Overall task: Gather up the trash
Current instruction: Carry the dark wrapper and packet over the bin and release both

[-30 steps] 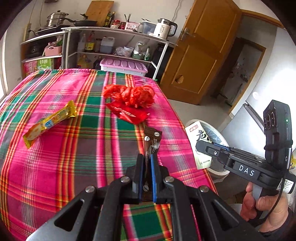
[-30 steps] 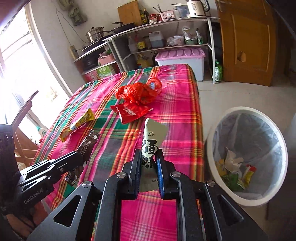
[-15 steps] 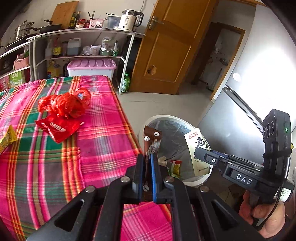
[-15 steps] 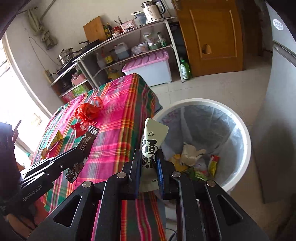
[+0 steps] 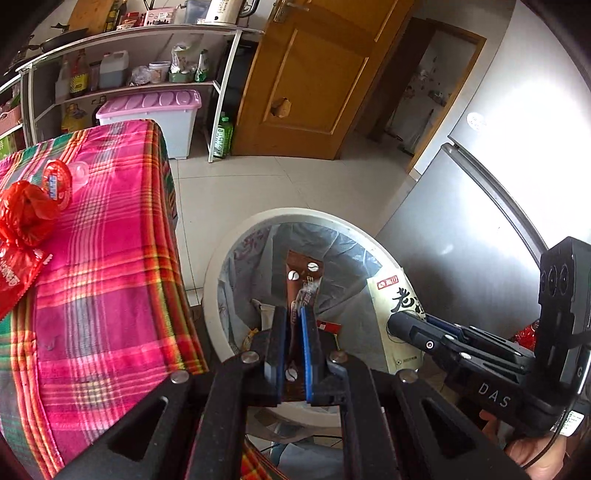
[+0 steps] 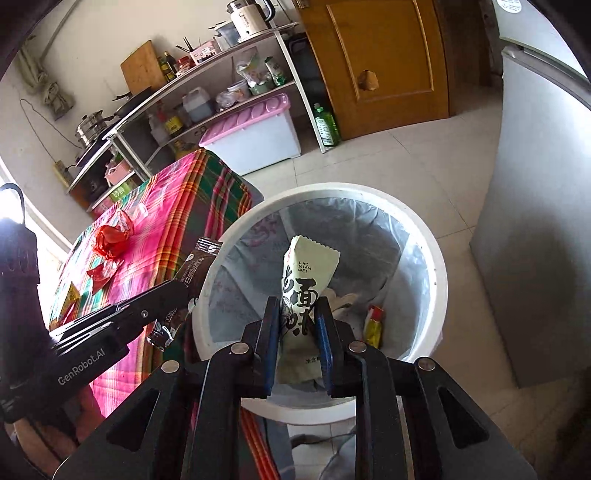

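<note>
Right wrist view: right hand-held gripper [image 6: 297, 328], now over the bin [image 6: 436, 266], jaws opening, releasing pale wrapper [image 6: 308, 280]; left hand-held gripper [image 5: 292, 334] still clamping brown wrapper [image 5: 301, 275], awaiting drop.

1. A wooden door [image 5: 314, 77] stands shut, far ahead of the tongs.
2. A metal shelf rack [image 6: 207, 92] left of the door carries bottles, a kettle [image 6: 247, 18] and a cutting board [image 6: 142, 68].
3. A pink-lidded storage box [image 5: 155, 110] sits under the rack.
4. A green bottle [image 6: 327, 127] stands on the floor beside the rack.
5. A grey fridge [image 5: 480, 206] rises at right.
</note>
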The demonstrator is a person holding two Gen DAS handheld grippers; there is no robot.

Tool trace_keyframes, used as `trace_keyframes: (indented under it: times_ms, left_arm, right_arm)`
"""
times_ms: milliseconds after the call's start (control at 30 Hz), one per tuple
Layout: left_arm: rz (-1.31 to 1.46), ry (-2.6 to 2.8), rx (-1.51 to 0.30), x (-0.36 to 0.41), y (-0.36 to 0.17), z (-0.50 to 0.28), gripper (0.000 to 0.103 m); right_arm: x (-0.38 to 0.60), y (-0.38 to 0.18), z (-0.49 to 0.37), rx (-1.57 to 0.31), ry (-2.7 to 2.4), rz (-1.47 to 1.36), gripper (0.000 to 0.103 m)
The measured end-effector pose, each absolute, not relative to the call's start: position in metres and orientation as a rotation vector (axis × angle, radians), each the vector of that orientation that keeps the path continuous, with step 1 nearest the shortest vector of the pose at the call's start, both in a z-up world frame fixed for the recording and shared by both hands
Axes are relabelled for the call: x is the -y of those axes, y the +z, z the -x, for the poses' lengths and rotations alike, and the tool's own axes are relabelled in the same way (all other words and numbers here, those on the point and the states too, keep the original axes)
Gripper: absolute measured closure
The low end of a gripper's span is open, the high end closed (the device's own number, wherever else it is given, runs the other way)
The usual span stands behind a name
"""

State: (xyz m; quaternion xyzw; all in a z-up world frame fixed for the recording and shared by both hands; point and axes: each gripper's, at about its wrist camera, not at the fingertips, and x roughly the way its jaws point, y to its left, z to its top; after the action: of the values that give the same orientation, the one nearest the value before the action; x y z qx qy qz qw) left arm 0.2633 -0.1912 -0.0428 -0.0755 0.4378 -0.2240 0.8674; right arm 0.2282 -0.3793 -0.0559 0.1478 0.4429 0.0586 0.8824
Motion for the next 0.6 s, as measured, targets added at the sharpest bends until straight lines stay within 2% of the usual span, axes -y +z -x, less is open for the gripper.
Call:
trace_keyframes:
  times_ms: [167,267,600]
  left_arm:
    - [0.173,-0.473,-0.944,0.195,-0.055,-0.269,0.092]
    - [0.189,-0.464,-0.956,0.193,-0.058,-0.272,0.081]
    - [0.188,-0.451,-0.886,0.17,-0.036,-0.253,0.081]
  right_arm:
    - [0.386,-0.062,-0.23,-0.926,0.107,-0.327,0.07]
    - [0.387,-0.063,-0.23,-0.923,0.099,-0.324,0.065]
    - [0.371,-0.044,-0.214,-0.876,0.142,-0.325,0.064]
